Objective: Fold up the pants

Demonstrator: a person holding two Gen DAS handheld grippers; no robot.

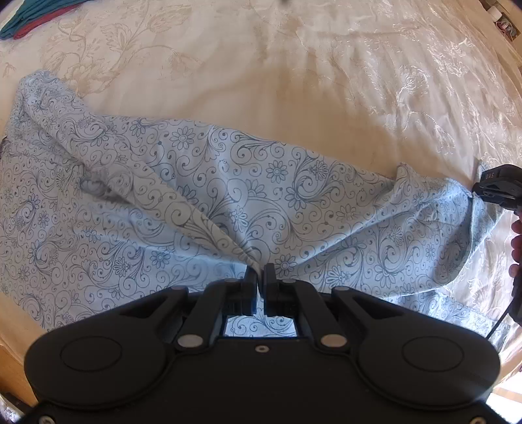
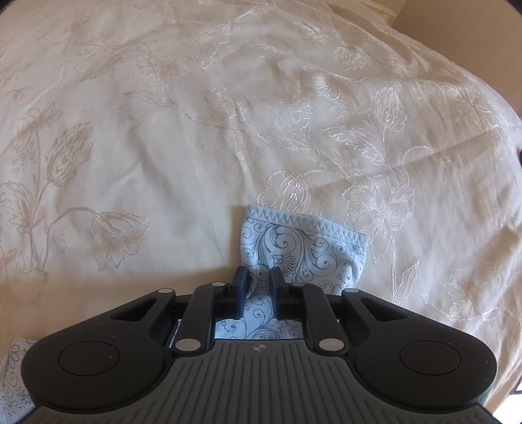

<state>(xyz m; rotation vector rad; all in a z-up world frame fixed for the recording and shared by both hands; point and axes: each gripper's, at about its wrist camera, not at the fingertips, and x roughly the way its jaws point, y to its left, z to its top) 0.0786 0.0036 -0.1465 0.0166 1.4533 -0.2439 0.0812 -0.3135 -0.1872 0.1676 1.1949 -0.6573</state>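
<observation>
Light blue pants (image 1: 195, 195) with a dark swirl and flower print lie rumpled across a cream bedspread (image 1: 261, 81). My left gripper (image 1: 260, 272) is shut on a pinched fold of the pants near their middle. My right gripper (image 2: 258, 277) is shut on the pants close to a hem end (image 2: 303, 241) with zigzag stitching, which sticks out beyond the fingers onto the bedspread (image 2: 163, 130). The right gripper also shows in the left wrist view (image 1: 496, 189) at the far right end of the pants.
Teal and red folded cloth (image 1: 29, 19) lies at the far left corner of the bed. The bed's edge and a wall show at the top right (image 2: 456, 29). A person's fingers (image 1: 517, 241) hold the right gripper.
</observation>
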